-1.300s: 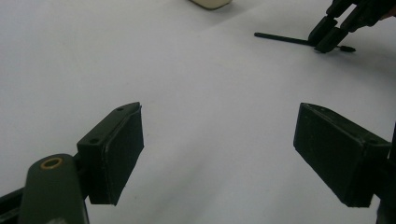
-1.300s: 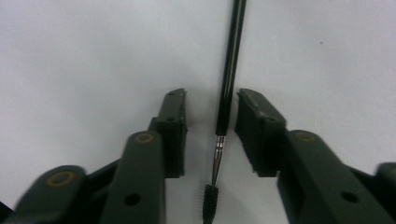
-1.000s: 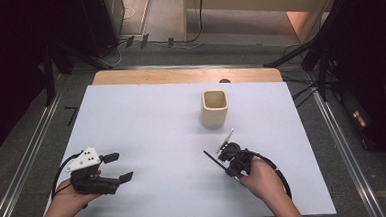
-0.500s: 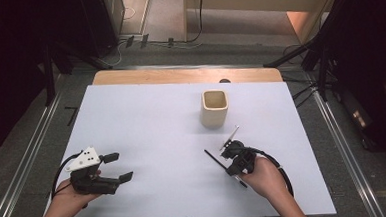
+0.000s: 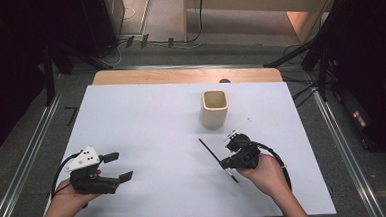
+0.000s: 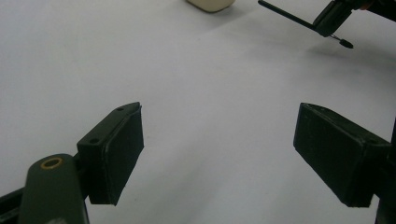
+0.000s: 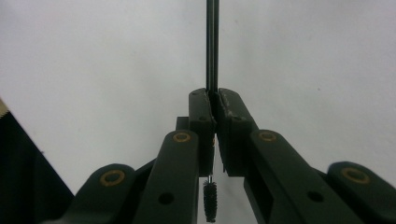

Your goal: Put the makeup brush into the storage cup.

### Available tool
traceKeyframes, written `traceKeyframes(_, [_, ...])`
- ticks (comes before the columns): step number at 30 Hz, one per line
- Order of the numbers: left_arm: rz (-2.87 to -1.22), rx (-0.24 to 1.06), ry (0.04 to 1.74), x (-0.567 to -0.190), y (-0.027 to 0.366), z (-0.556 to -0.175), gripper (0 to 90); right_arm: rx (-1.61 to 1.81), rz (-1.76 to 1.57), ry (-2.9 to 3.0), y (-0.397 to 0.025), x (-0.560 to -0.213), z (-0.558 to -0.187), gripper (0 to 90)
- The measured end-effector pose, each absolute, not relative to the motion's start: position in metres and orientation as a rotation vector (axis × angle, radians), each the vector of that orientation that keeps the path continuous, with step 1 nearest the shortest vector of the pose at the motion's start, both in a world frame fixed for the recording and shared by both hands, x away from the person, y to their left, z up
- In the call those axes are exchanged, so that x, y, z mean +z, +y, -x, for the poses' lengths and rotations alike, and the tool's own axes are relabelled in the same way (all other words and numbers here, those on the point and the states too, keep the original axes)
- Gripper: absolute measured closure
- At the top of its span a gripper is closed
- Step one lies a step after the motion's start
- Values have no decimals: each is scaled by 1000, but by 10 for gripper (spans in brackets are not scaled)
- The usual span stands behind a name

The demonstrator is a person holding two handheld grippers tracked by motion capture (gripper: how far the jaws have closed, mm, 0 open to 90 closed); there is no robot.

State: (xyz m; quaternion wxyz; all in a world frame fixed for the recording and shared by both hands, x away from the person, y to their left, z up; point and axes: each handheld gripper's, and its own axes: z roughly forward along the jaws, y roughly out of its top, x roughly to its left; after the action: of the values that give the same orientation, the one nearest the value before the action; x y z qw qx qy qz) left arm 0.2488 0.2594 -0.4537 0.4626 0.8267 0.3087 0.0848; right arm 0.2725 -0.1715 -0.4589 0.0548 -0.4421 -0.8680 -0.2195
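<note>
A thin black brush (image 5: 209, 149) with a long rod lies pinched in my right gripper (image 5: 226, 163), just above the white table (image 5: 146, 121) at the near right. In the right gripper view the rod (image 7: 212, 46) runs straight out past the shut gripper (image 7: 214, 100), and the bristled end (image 7: 210, 201) hangs below the jaws. My left gripper (image 5: 119, 166) stands open and empty at the near left. The left gripper view has it (image 6: 219, 158) wide apart over bare table, with the brush (image 6: 285, 14) held at far right.
A beige square cup (image 5: 214, 107) stands upright behind the right gripper, toward the table's far middle; its base shows in the left gripper view (image 6: 210, 3). A wooden strip (image 5: 186, 75) borders the far edge. Metal rails and dark stands flank the table.
My right hand has drifted slightly right and nearer with the brush still held. The left gripper has stayed in place.
</note>
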Motion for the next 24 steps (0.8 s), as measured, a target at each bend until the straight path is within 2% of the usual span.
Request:
traceKeyframes(11, [-2031,185,744,-453,255,-249,164,-806,1214,-2686,-165,-454,-269,869])
traceKeyframes(24, [-2043,139,723,-455,246,-256,164,-784,1126,-2704,-158,-456,-268,869])
